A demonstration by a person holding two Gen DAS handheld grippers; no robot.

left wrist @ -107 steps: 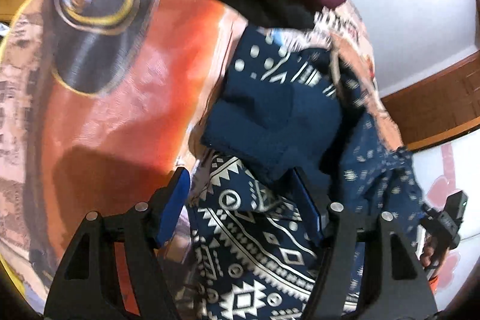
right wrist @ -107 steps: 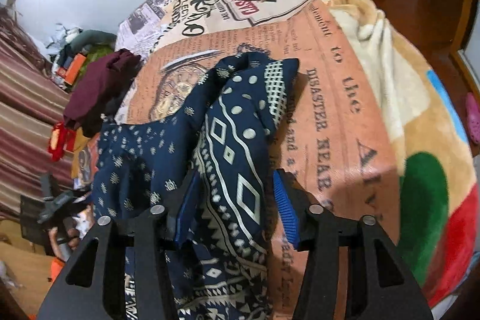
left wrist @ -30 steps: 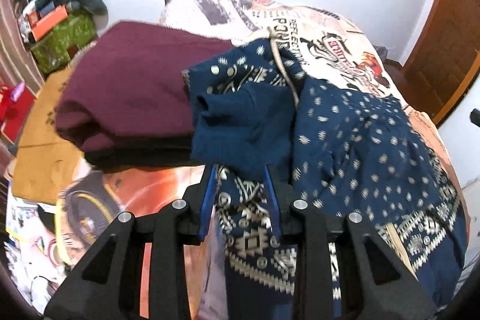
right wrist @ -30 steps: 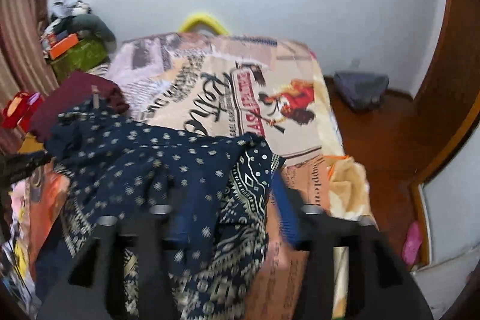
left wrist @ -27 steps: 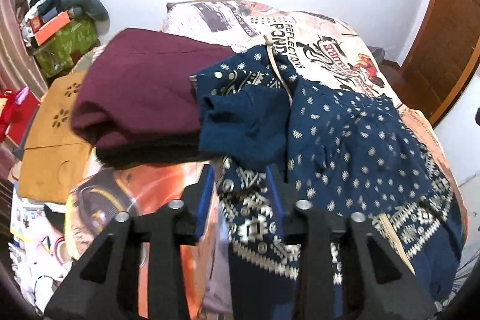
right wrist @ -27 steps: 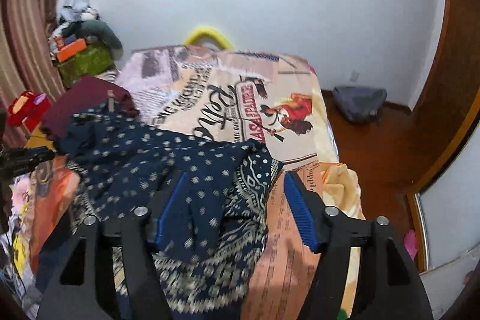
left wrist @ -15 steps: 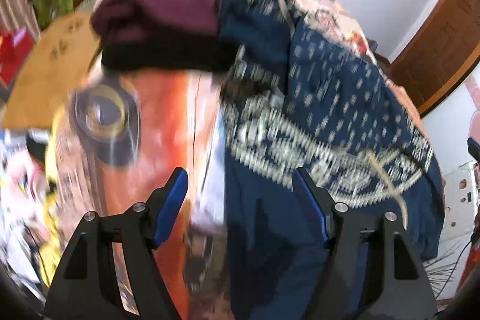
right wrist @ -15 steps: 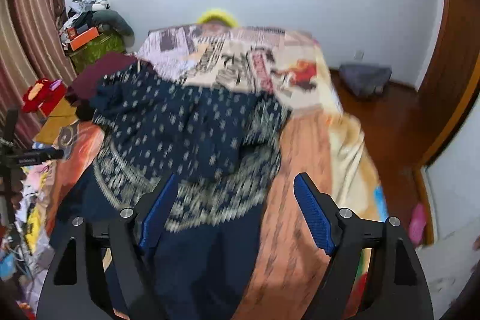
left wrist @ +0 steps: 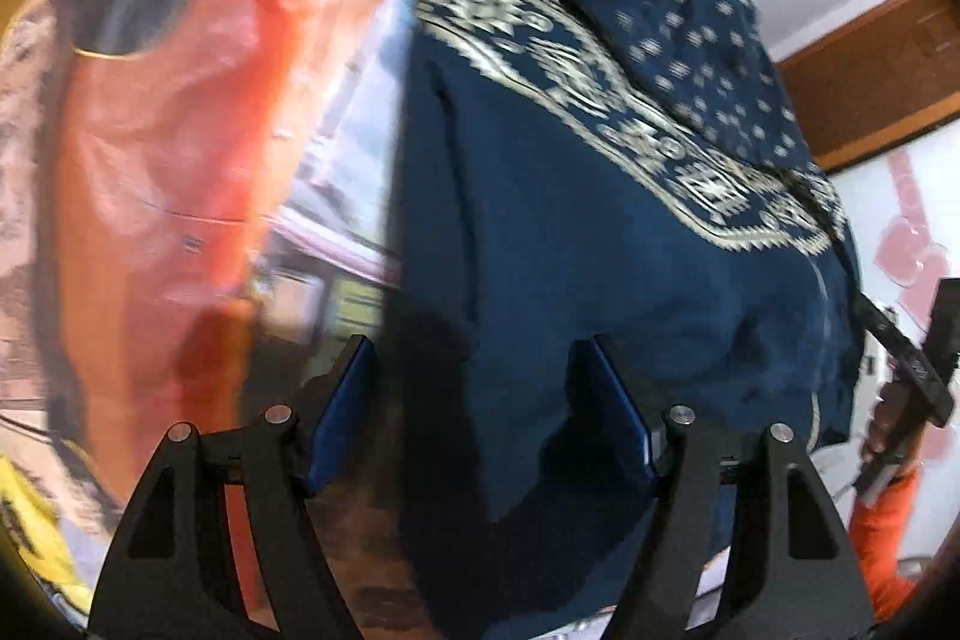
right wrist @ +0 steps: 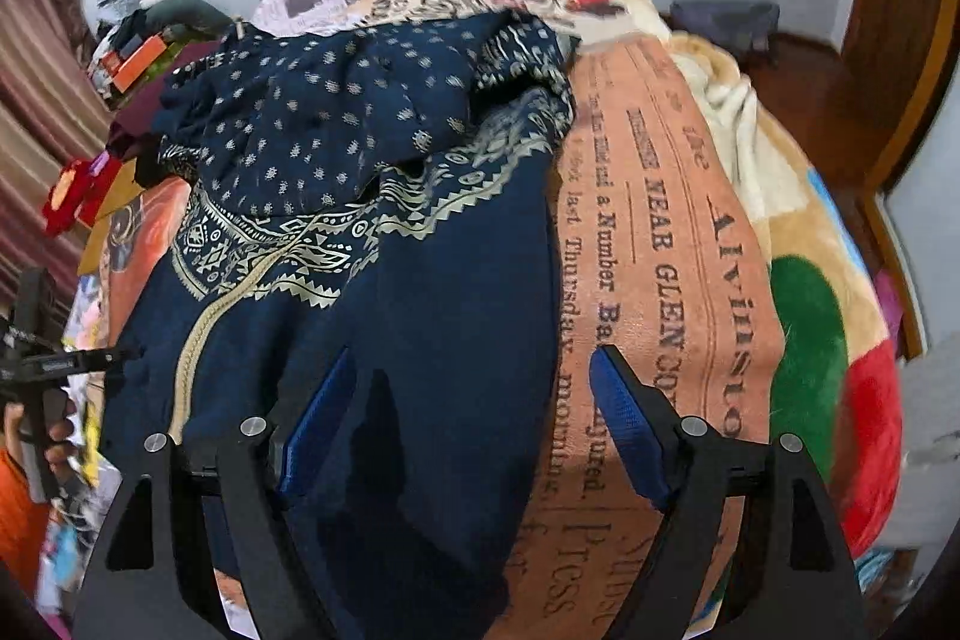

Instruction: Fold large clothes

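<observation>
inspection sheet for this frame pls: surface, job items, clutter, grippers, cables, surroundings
Surface: bed under a newspaper-print blanket, rumpled at the far right edge.
Job's things: navy patterned garment spread on the bed, its far part bunched up.
Clutter: maroon clothes and boxes at far left.
Grippers: left gripper open, over the garment's left edge; right gripper open, over its right edge; neither grips anything.
Cables: nothing seen.
Surroundings: white wall, wooden door, striped curtain.

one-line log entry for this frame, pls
left gripper: open, at garment's left edge | right gripper: open, at right edge | navy garment: on bed, top part bunched | fold: not done
</observation>
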